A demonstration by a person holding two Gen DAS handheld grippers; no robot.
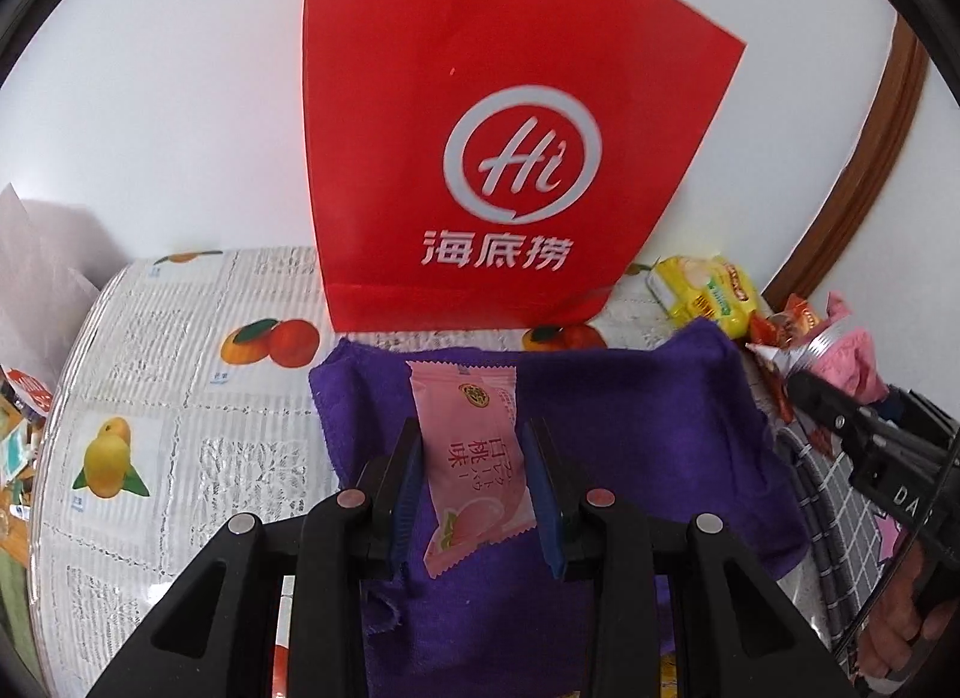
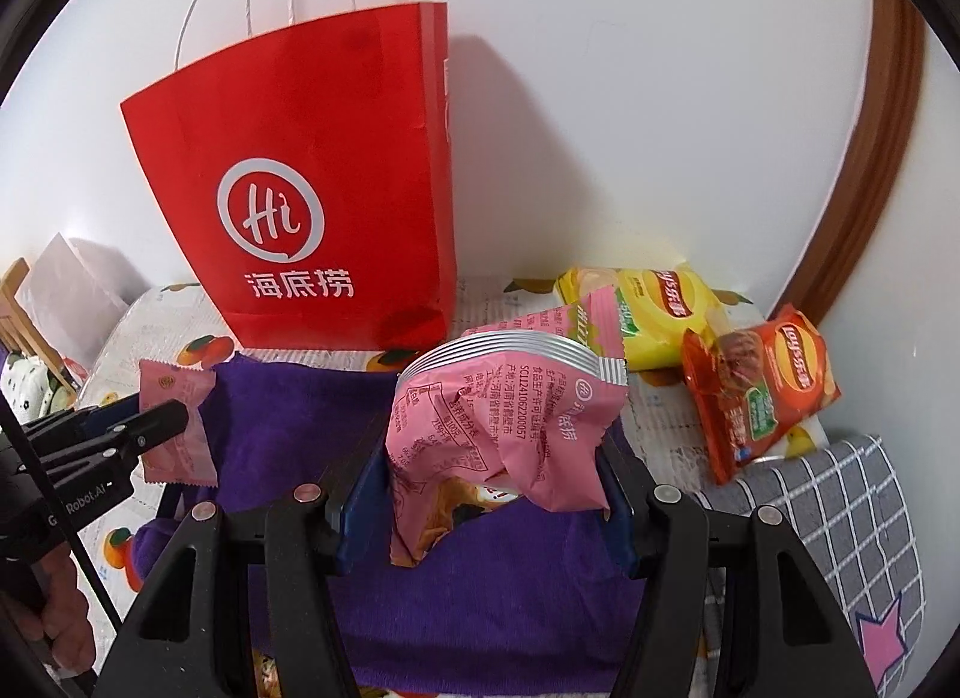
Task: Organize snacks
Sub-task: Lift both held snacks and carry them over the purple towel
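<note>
My left gripper (image 1: 474,488) is shut on a small pink peach-flavour snack packet (image 1: 471,452) and holds it above a purple cloth (image 1: 630,410). It also shows in the right wrist view (image 2: 174,416) at the left, with the small packet (image 2: 174,392). My right gripper (image 2: 486,494) is shut on a larger crumpled pink snack bag (image 2: 498,416), held over the purple cloth (image 2: 288,422); this bag shows at the right edge of the left wrist view (image 1: 840,356). A tall red paper bag (image 1: 480,128) (image 2: 312,188) with a white "Hi" logo stands upright behind the cloth against the wall.
A yellow crisp bag (image 2: 654,308) (image 1: 708,290) and an orange-red crisp bag (image 2: 762,386) lie at the back right on the fruit-print tablecloth (image 1: 156,398). A grey checked cloth (image 2: 828,518) lies at the right. White wall behind; brown door frame (image 2: 870,158) at the right.
</note>
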